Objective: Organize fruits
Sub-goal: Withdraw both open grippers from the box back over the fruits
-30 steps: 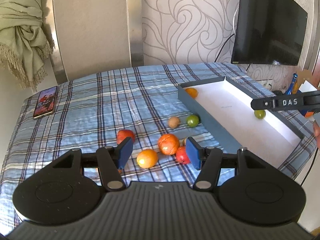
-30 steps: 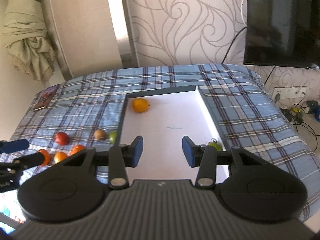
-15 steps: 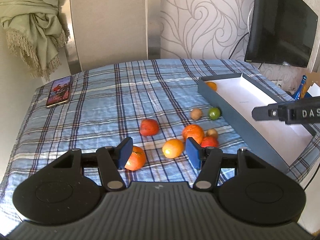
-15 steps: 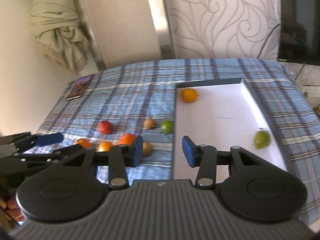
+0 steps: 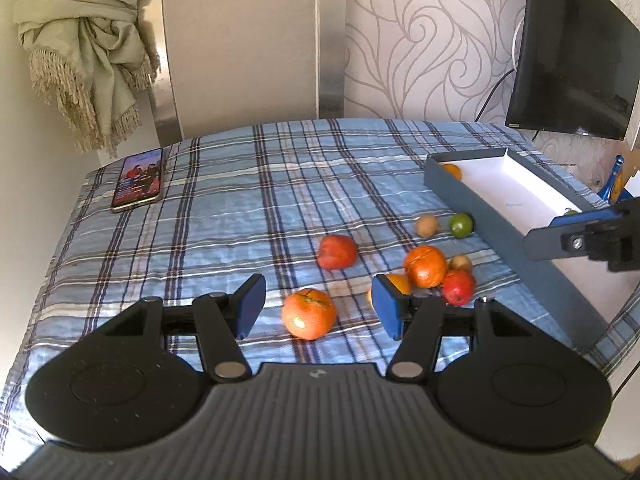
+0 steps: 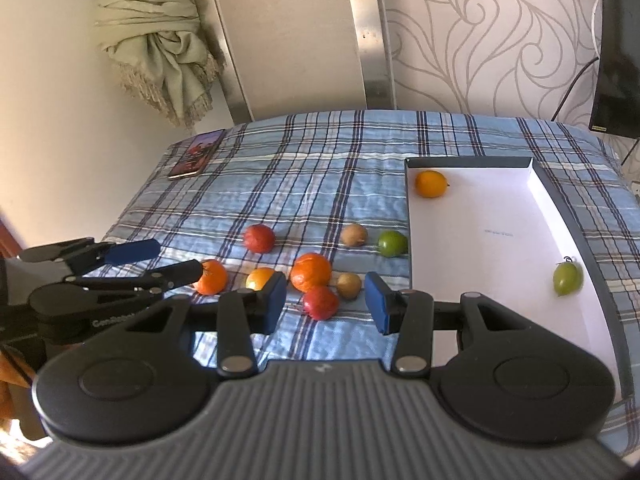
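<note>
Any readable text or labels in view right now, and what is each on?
"GenRobot", partly cut off: white lettering on the left gripper body, right wrist view.
Small grey print on the box floor: too small to read.
Phone screen: only a picture, nothing readable.

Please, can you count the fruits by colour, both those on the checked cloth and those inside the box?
Orange: 4
Red: 2
Brown: 2
Green: 2
Total: 10 fruits, 8 on the cloth and 2 in the box
</note>
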